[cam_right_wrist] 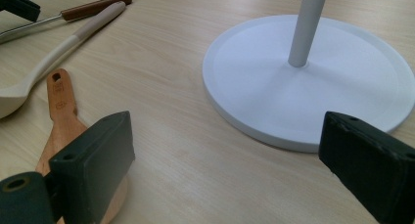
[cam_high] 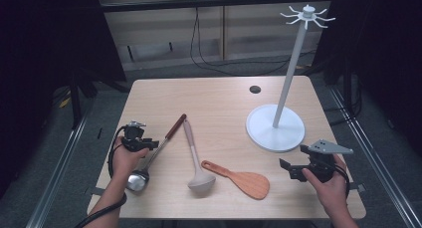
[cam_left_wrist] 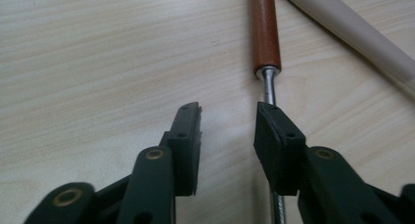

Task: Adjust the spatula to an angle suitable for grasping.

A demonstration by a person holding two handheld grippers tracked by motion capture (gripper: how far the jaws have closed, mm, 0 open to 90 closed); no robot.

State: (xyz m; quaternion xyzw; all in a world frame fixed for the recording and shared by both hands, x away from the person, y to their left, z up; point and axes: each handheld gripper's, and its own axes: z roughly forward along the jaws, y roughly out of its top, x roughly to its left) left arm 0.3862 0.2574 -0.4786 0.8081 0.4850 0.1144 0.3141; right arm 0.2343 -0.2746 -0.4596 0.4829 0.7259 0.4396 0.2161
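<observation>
The steel ladle (cam_high: 149, 161) is laid on the table (cam_high: 219, 93) with its long axis along the left gripper (cam_left_wrist: 227, 117), whose half-parted, empty jaws are set just left of the shank, one pad (cam_left_wrist: 274, 136) over it.

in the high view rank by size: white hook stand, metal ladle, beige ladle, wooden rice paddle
1. white hook stand, clearly largest
2. metal ladle and beige ladle: similar in length, too close to rank
3. wooden rice paddle, shortest

Black claws (cam_left_wrist: 227, 131) (brass rivets), trailing cables, grey three-cornered plate (cam_high: 329, 147)
</observation>
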